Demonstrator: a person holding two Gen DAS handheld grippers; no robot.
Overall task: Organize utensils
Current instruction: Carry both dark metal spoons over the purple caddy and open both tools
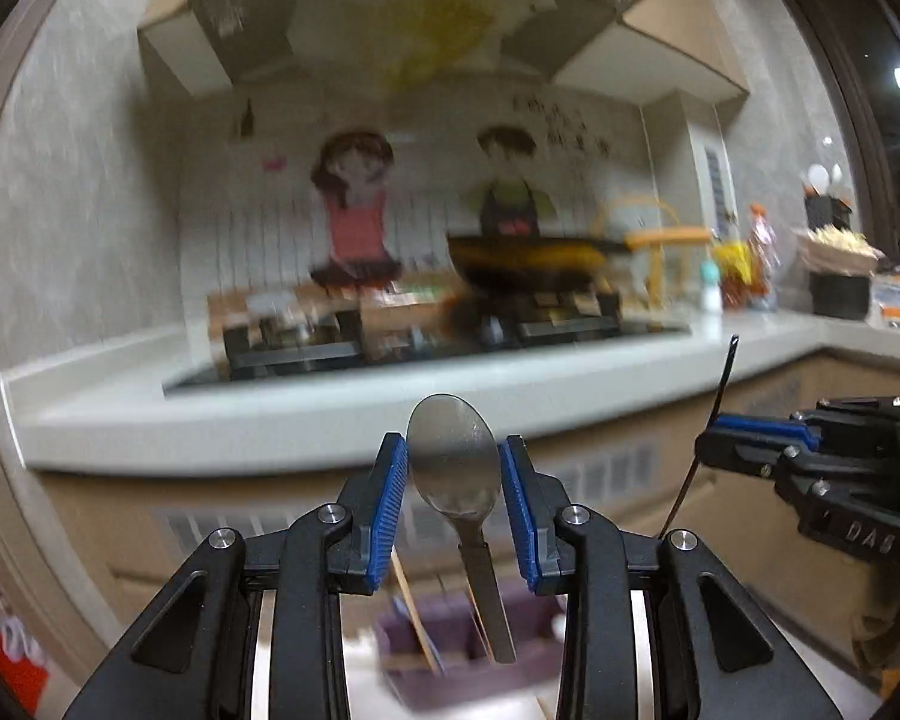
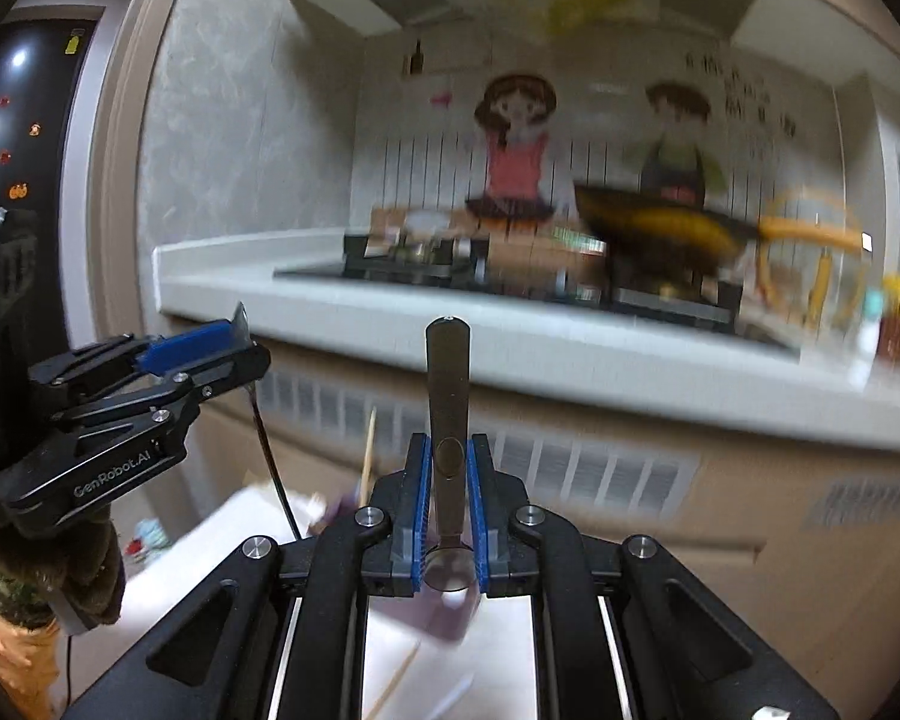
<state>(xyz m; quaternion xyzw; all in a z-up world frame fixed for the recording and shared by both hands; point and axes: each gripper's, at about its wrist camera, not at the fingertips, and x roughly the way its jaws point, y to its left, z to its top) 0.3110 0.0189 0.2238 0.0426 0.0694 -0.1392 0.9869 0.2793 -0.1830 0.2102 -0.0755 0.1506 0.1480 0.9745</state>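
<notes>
Steel spoon (image 1: 455, 468) with a broad oval bowl stands bowl-up in the left claw (image 1: 453, 480), its blue ribbed pads (image 1: 390, 504) closed on either edge of the bowl while the flat handle hangs straight down toward a blurred purple holder (image 1: 444, 630) below. Thin wooden sticks (image 1: 417, 612) lean in that holder. A second utensil with a flat steel handle (image 2: 447, 396) sits in the right claw (image 2: 448, 504), gripped narrowly by the neck, handle pointing up and its small round bowl at the base of the pads. In the left wrist view that same utensil shows edge-on as a thin dark line (image 1: 699, 450) in the right claw at the frame's right side. Both are held in the air in front of a pale stone tabletop (image 1: 306, 408) carrying a black gas hob (image 1: 390, 342) and a dark wok (image 1: 528, 264) with an orange handle. Behind it, a wall panel shows two cartoon figures (image 2: 513, 144).
</notes>
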